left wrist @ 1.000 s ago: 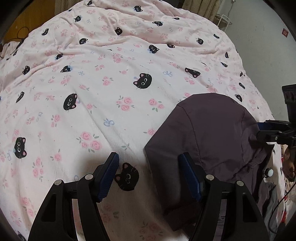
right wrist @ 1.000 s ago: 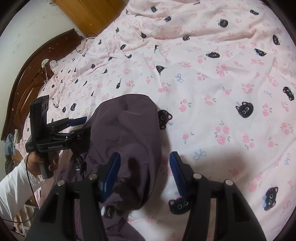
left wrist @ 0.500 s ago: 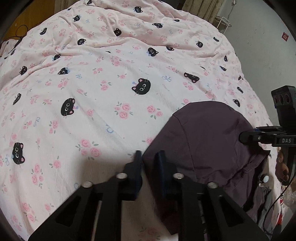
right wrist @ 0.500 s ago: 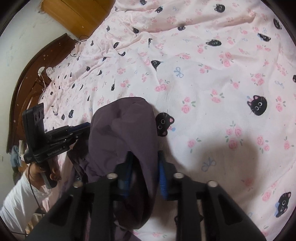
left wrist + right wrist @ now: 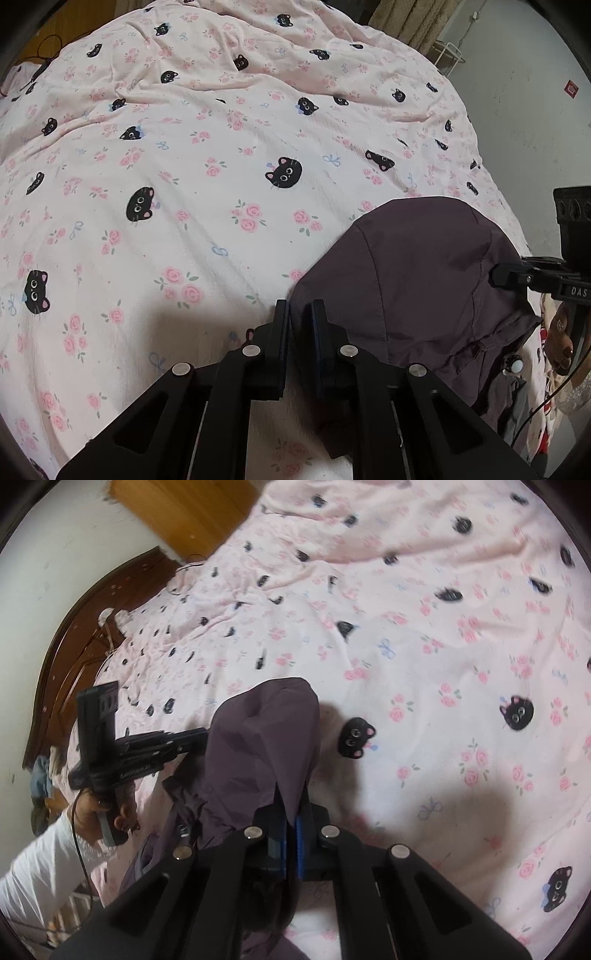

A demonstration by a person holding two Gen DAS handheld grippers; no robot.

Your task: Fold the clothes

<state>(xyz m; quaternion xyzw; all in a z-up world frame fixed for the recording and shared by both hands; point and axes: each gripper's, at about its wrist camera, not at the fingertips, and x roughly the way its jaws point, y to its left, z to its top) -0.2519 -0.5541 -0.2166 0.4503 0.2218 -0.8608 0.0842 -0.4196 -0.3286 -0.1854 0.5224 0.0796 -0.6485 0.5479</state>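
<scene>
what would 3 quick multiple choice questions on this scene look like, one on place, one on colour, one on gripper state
1. Where does the garment lie?
A. on the bed cover
B. on a wooden floor
C. in a basket

2. What colour is the garment?
A. bright yellow
B. dark purple
C. white

3. How does the left gripper stand?
A. wide open above the cover
B. shut on the garment's edge
C. out of view

Answers:
1 A: it rests on the pink bed cover printed with black cat faces and roses.
2 B: the cloth is dark purple in both views.
3 B: its fingers are closed together with the garment's edge between them; the right gripper is shut on the garment likewise.
</scene>
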